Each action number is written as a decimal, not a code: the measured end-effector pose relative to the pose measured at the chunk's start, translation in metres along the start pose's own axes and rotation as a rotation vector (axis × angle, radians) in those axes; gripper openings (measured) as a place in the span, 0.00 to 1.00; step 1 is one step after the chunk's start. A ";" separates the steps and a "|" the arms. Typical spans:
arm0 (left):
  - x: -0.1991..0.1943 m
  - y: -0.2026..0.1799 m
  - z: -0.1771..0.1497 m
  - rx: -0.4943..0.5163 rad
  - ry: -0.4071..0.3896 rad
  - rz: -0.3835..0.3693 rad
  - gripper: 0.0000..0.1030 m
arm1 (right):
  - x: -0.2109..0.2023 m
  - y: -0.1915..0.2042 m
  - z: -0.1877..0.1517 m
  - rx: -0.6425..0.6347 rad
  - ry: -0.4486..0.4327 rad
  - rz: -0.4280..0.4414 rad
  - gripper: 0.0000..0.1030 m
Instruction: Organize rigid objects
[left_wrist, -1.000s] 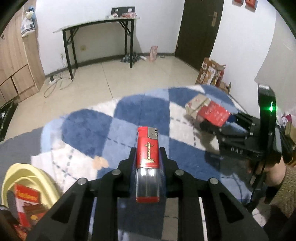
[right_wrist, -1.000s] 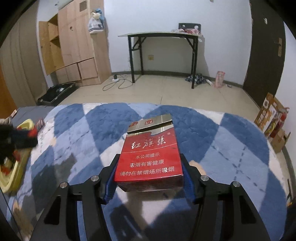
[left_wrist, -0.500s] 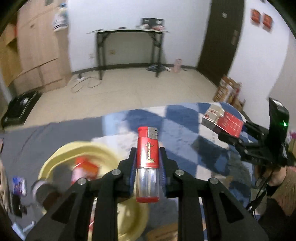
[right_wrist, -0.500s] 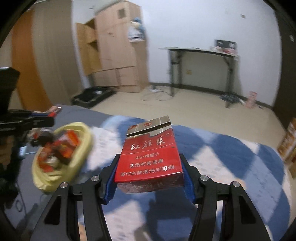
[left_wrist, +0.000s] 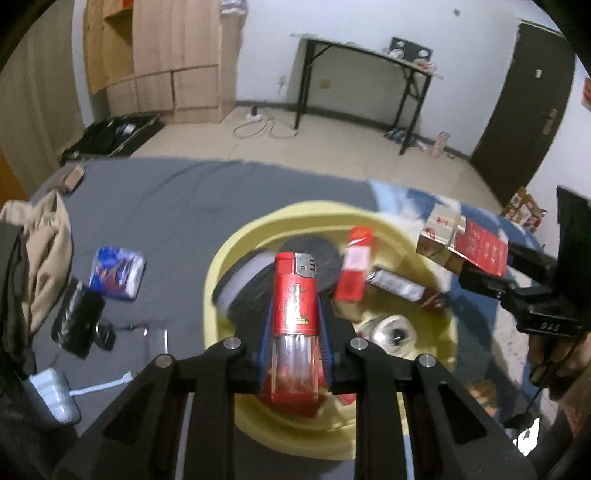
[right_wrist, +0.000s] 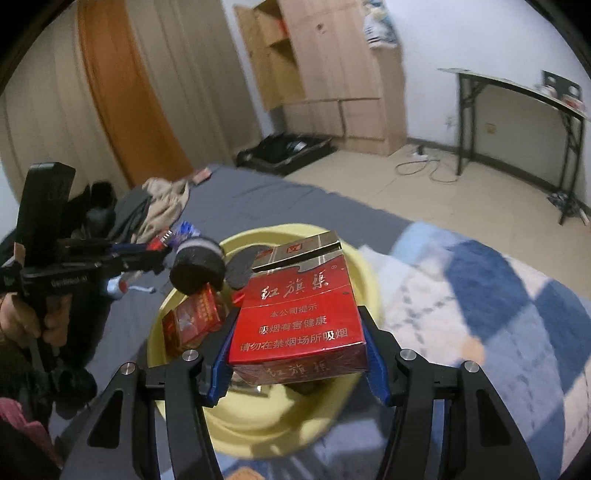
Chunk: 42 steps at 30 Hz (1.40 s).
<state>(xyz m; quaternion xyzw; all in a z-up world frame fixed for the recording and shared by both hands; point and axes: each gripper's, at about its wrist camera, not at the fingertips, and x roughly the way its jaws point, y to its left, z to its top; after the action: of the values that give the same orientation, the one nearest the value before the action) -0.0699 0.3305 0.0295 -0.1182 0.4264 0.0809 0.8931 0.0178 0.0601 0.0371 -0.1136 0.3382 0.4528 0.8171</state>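
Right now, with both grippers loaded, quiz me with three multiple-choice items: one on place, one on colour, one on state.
1. Where is the lighter?
A. Over the yellow basin
B. On the black table
C. On the floor

2. What colour is the cigarette pack's front?
A. Blue
B. Red
C. Green

3. How does the right gripper stand?
A. Open and empty
B. Shut on the cigarette pack
C. Resting in the basin

Answers: 1 A, the left gripper holds the lighter with the basin below it; 2 B, a red face with gold characters; 3 B, both jaws press the pack's sides.
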 end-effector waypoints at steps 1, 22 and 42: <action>0.007 0.002 -0.002 -0.007 0.010 -0.017 0.23 | 0.008 0.002 0.005 -0.005 0.016 0.005 0.56; 0.033 -0.008 -0.022 -0.010 -0.030 -0.058 0.87 | 0.076 0.004 0.029 0.054 0.093 0.052 0.96; -0.020 -0.002 -0.162 -0.173 -0.040 0.010 1.00 | 0.007 0.048 -0.137 -0.015 0.106 -0.176 1.00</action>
<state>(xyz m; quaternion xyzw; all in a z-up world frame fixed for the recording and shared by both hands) -0.2024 0.2827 -0.0534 -0.1914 0.4005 0.1242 0.8875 -0.0807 0.0246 -0.0633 -0.1729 0.3664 0.3750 0.8338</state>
